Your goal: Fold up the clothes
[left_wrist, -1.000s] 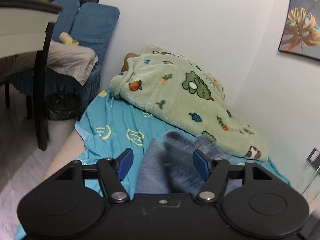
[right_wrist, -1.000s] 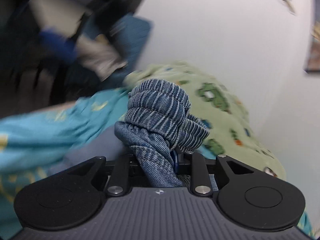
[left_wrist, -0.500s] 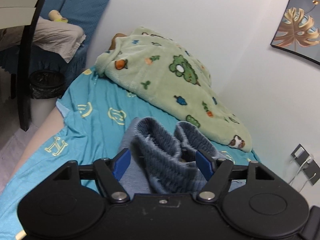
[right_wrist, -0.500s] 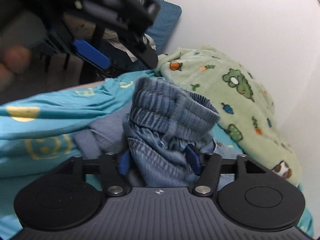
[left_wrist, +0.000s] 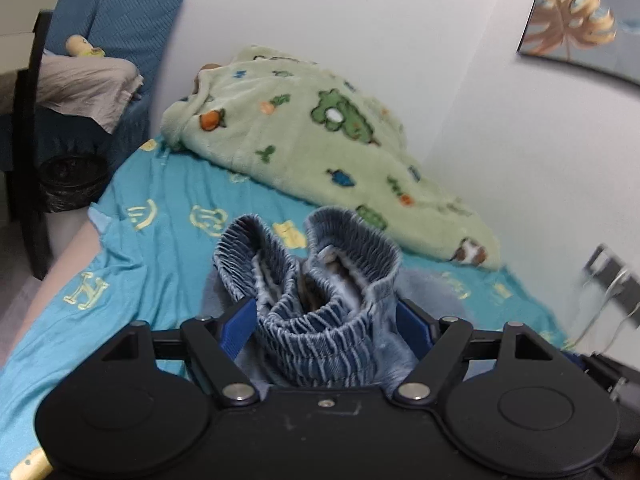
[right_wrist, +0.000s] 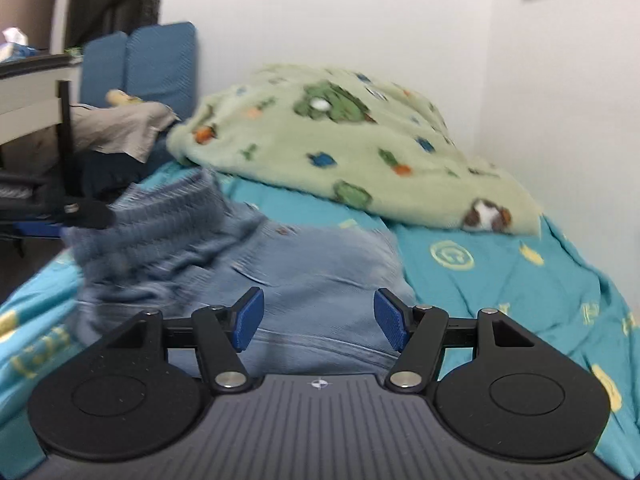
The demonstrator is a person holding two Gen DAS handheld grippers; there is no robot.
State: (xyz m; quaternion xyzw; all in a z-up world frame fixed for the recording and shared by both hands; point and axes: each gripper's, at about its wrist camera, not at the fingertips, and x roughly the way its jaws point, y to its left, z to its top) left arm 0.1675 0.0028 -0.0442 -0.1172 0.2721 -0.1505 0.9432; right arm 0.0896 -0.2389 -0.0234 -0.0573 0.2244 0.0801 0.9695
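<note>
A blue denim garment (left_wrist: 320, 344) with a ribbed elastic waistband lies bunched on the turquoise bed sheet (left_wrist: 160, 248). My left gripper (left_wrist: 326, 320) straddles the waistband. Its jaws are opening, and the cloth sits loosely between the blue pads without being squeezed. In the right wrist view the same garment (right_wrist: 280, 272) spreads out ahead, blurred. My right gripper (right_wrist: 316, 320) hovers just above it, open, with nothing between its pads (right_wrist: 250, 316). A black part of the left gripper (right_wrist: 86, 214) shows at the waistband's left end.
A green fleece blanket (left_wrist: 320, 140) with cartoon prints is heaped along the white wall behind. A black bin (left_wrist: 72, 180), a dark furniture leg (left_wrist: 28, 140) and blue cushions (left_wrist: 132, 8) stand left of the bed. A wall socket with cables (left_wrist: 612, 280) is at the right.
My right gripper let go of the denim waistband and drew away from it. My left gripper came down around the waistband, its jaws spreading wider.
</note>
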